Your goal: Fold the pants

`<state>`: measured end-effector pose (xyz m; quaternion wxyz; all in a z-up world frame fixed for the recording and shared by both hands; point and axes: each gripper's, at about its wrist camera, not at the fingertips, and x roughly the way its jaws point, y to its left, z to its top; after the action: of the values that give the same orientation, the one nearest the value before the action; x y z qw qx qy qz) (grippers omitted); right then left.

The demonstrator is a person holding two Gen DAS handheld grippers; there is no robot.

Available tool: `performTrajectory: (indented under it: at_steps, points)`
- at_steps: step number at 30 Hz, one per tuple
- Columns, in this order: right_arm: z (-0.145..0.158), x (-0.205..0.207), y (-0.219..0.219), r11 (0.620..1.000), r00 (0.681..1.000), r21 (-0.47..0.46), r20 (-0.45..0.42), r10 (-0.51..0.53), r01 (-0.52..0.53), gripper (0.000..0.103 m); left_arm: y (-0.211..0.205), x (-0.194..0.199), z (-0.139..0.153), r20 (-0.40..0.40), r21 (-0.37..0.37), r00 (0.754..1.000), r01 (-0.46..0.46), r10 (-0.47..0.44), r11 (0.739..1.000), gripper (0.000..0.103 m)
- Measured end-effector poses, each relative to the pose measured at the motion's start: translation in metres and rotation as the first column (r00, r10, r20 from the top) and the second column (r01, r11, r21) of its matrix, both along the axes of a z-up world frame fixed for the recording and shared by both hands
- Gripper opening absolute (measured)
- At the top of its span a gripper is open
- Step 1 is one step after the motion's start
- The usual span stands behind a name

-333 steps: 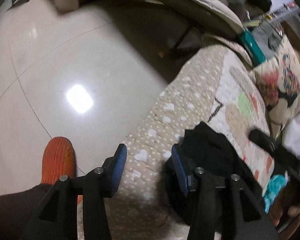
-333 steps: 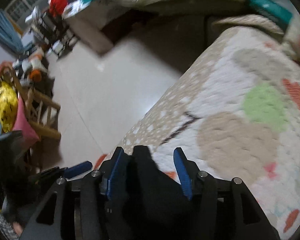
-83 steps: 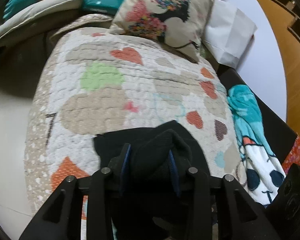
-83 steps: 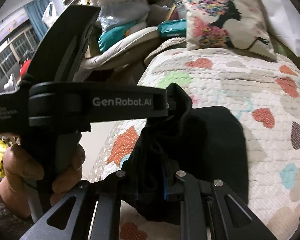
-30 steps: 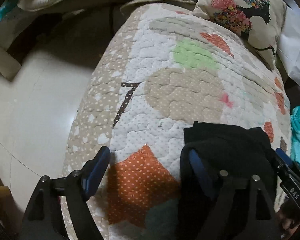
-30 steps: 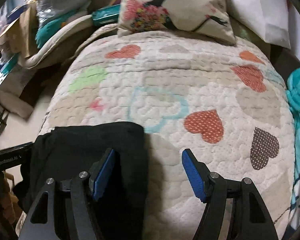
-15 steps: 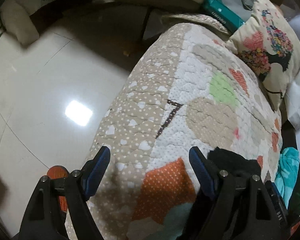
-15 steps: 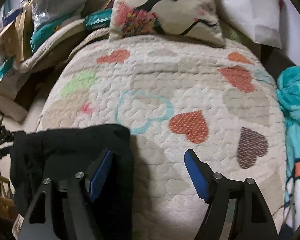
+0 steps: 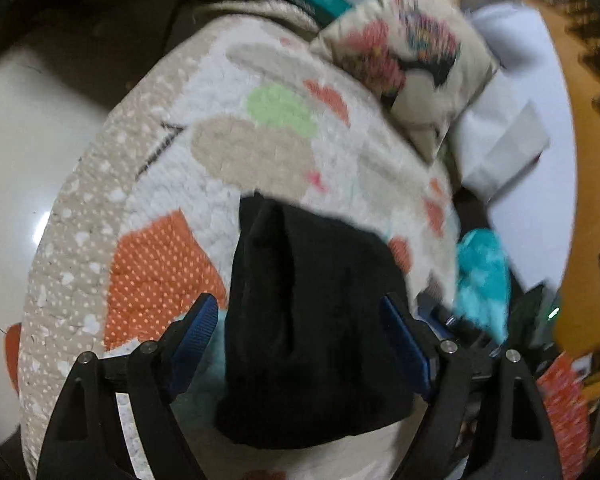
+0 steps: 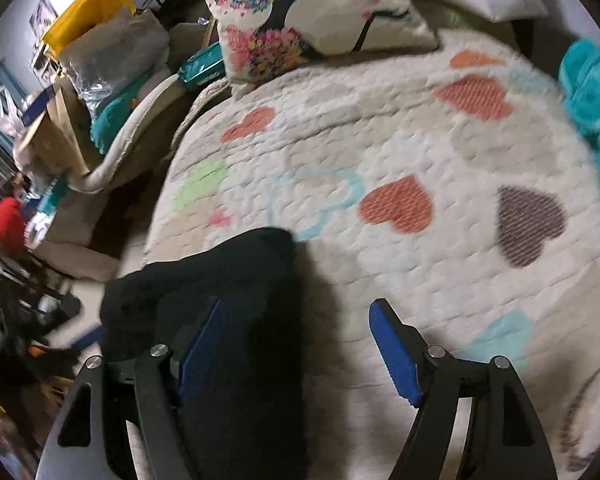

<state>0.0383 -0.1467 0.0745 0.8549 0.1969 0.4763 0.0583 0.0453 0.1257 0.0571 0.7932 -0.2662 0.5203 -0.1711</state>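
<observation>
The black pants [image 9: 312, 300] lie folded into a compact bundle on the heart-patterned quilt [image 9: 260, 152]. My left gripper [image 9: 300, 340] is open, its blue-padded jaws spread either side of the bundle's near end, not gripping it. In the right wrist view the pants [image 10: 228, 280] lie at the lower left on the quilt [image 10: 420, 152]. My right gripper [image 10: 296, 344] is open, its left finger over the bundle and its right finger over bare quilt.
A printed cushion [image 10: 300, 12] and a white pillow [image 9: 500, 140] lie at the quilt's far end. A teal cloth [image 9: 480, 268] lies at the right edge. Shiny floor [image 9: 16, 140] lies left of the quilt. Bags and clutter [image 10: 80, 60] stand beyond.
Both grippers held the bunched pants earlier and have let go. In the last half second my left gripper swung back from the floor side and now straddles the bundle.
</observation>
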Motion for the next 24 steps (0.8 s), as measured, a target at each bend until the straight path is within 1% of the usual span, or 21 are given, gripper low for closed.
performTrajectory:
  at_steps: [3,6,8,12,14,16,18,20,22,24]
  points:
    - [-0.005,0.004,0.008,1.0,1.0,-0.007,-0.008,0.014,-0.014,0.079,-0.01,0.004,-0.008,0.001,0.07,1.0,0.006,-0.006,0.998,0.082]
    - [-0.009,0.007,0.012,0.999,0.999,-0.009,-0.017,0.036,-0.036,0.079,-0.015,0.011,-0.017,-0.012,0.112,1.0,0.013,-0.011,0.994,0.082]
    - [-0.012,0.008,0.013,0.999,0.999,-0.021,-0.024,0.046,-0.046,0.079,-0.016,0.014,-0.021,-0.024,0.12,1.0,0.011,-0.008,0.993,0.082]
    - [-0.013,0.009,0.013,0.998,0.998,-0.022,-0.022,0.05,-0.051,0.079,-0.019,0.017,-0.022,-0.026,0.156,1.0,0.011,-0.007,0.988,0.082]
    - [-0.013,0.008,0.012,0.999,0.999,-0.017,-0.022,0.044,-0.044,0.079,-0.021,0.014,-0.016,-0.006,0.206,1.0,0.013,-0.012,0.978,0.082]
    - [-0.012,0.006,0.009,0.999,0.999,-0.018,-0.015,0.038,-0.038,0.079,-0.027,0.009,-0.009,0.027,0.279,0.999,0.017,-0.026,0.96,0.082]
    - [-0.012,0.004,0.008,0.999,0.999,-0.021,-0.013,0.035,-0.035,0.079,-0.035,0.004,-0.001,0.073,0.366,0.996,0.015,-0.044,0.931,0.082]
    - [-0.011,0.002,0.008,0.999,1.0,-0.031,-0.005,0.031,-0.031,0.079,-0.043,-0.001,0.008,0.118,0.446,0.991,0.005,-0.064,0.895,0.082]
    - [-0.007,-0.001,0.009,0.998,0.999,-0.046,0.014,0.033,-0.032,0.079,-0.049,-0.007,0.016,0.16,0.496,0.983,-0.005,-0.086,0.868,0.082]
    - [-0.004,-0.004,0.01,0.998,0.999,-0.059,0.03,0.039,-0.037,0.079,-0.051,-0.011,0.025,0.198,0.516,0.976,-0.02,-0.096,0.856,0.082]
